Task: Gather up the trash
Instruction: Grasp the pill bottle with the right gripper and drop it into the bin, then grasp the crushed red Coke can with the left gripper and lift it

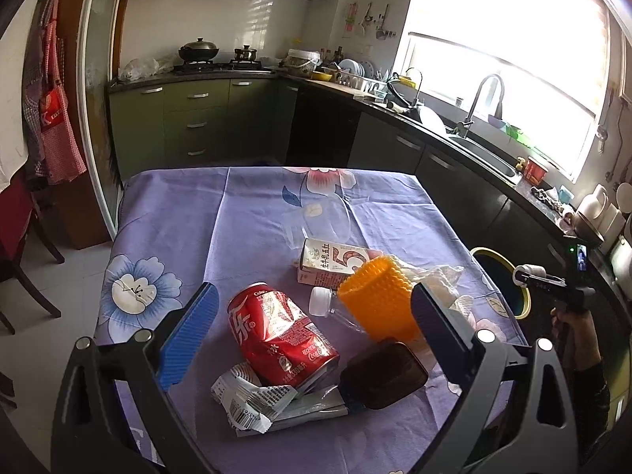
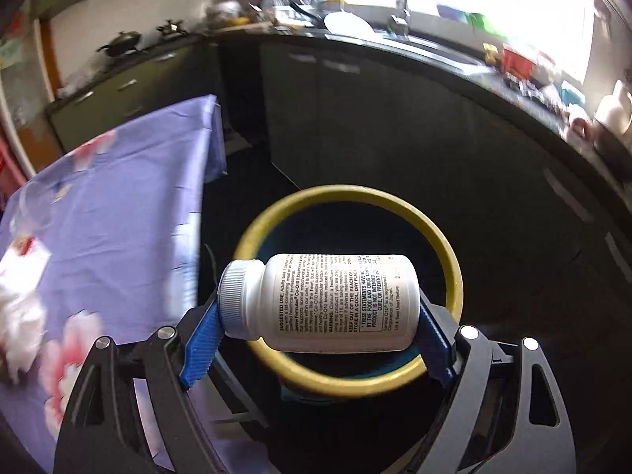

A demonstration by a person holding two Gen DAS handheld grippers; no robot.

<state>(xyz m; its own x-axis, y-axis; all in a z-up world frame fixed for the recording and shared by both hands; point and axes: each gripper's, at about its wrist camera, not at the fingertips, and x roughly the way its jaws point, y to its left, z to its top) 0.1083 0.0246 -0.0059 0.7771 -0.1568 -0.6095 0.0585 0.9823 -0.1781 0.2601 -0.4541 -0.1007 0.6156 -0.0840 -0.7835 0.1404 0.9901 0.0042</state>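
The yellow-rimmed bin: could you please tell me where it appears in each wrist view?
Left wrist: yellow-rimmed bin at the right edge, just beyond the table's right side, partly hidden.
Right wrist: bin rim at centre, directly beyond the held white bottle.
Shared landmark: the purple floral tablecloth.

Left tongs point(image 1: 312, 330) spread wide and tilted downward, blue pads point(image 1: 189, 339) gripping nothing, right tongs point(image 2: 316, 328) angled steeply down, pads pressed on both ends of a white bottle point(image 2: 335, 304) lying crosswise.
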